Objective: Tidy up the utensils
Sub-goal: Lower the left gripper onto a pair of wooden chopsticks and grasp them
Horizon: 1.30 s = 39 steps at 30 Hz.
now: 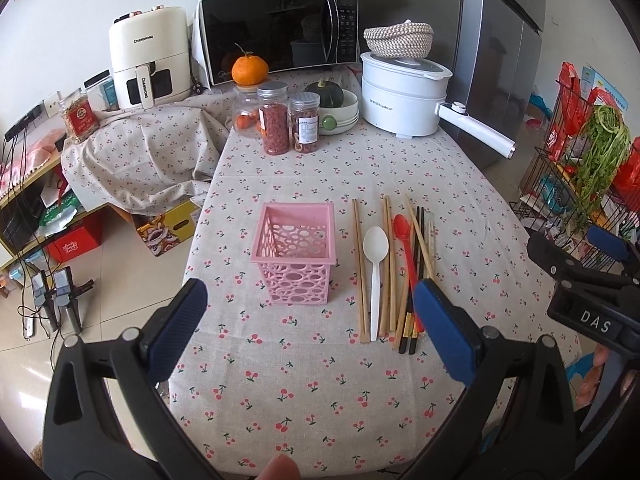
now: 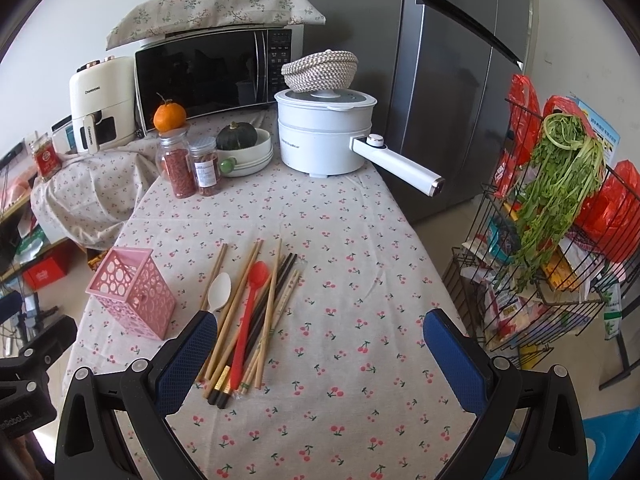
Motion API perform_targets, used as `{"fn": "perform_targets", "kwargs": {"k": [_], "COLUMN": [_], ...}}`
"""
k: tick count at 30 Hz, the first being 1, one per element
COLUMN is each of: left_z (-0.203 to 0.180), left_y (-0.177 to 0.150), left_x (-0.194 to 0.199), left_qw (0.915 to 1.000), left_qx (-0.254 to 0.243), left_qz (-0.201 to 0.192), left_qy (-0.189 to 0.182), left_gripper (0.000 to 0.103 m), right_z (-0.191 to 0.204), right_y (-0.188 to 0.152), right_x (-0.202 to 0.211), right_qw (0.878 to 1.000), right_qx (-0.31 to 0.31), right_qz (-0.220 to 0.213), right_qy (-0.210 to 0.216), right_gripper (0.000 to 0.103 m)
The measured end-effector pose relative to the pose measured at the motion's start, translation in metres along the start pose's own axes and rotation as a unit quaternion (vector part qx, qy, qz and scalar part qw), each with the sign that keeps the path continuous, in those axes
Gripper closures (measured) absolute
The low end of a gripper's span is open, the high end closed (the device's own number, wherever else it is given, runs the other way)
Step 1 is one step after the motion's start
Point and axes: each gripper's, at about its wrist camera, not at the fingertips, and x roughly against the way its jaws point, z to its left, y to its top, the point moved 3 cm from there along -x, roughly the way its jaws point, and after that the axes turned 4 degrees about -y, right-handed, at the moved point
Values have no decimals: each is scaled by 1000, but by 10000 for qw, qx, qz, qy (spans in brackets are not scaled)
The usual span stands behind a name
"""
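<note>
Both the left gripper (image 1: 312, 324) and right gripper (image 2: 320, 354) gape wide, holding nothing, above the tablecloth (image 1: 320, 400), while the air fryer (image 1: 150, 56) reads "CHANGHONG".

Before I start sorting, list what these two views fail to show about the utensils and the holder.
- Pink basket: its floor is not clearly visible in either view, screened by its own perforated walls.
- White spoon: in the right wrist view its handle is hidden behind the right gripper.
- Black chopsticks: in the left wrist view, partly covered by the left gripper.
- Wooden chopsticks: overlapping; exact count unclear.
</note>
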Motion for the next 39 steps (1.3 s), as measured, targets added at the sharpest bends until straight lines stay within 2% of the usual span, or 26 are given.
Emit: {"fn": "perform_targets", "kwargs": {"k": [5,7,9,12,14,17,18,21,23,26,31,34,36,39], "left_z": [-19,-29,-40,-62,-74,-83,-84,-82,-75,-68,-65,-62,-63,-66], "left_y": [35,51,65,80,84,85,85,83,83,85,85,79,80,78], "left_x": [-5,-12,-31,-78,-113,-161,-175,-213,-235,-259,-283,-293,-293,-290], "left_qw": [9992,9983,9953,9893,9844,9769,9759,9711,9648,9585,9514,9462,9470,9471], "left_qx": [-370,-392,-361,-345,-341,-277,-262,-297,-128,83,102,207,205,252], "left_qz": [87,160,428,1027,1438,1967,2058,2359,2626,2844,3028,3181,3153,3175], "left_qy": [-82,-413,-785,-977,-955,-793,-677,-214,-34,192,551,561,579,409], "left_gripper": [1,1,1,16,37,54,56,70,81,81,81,81,81,91], "right_z": [-19,-29,-40,-57,-66,-76,-80,-87,-90,-92,-93,-90,-88,-85], "right_y": [15,19,21,20,20,17,14,8,6,7,8,9,10,10], "right_x": [-32,-49,-62,-80,-89,-100,-104,-113,-117,-119,-124,-125,-125,-127], "right_qw": [9986,9966,9939,9884,9836,9792,9778,9721,9702,9689,9654,9642,9642,9644], "right_qx": [-184,-283,-460,-781,-997,-1159,-1199,-1335,-1372,-1410,-1495,-1509,-1489,-1444], "right_qz": [493,741,924,1187,1320,1467,1530,1704,1763,1766,1811,1834,1839,1861], "right_qy": [91,222,387,535,717,786,786,902,934,1013,1130,1181,1194,1204], "right_gripper": [0,0,0,0,2,8,10,11,11,11,11,11,11,11]}}
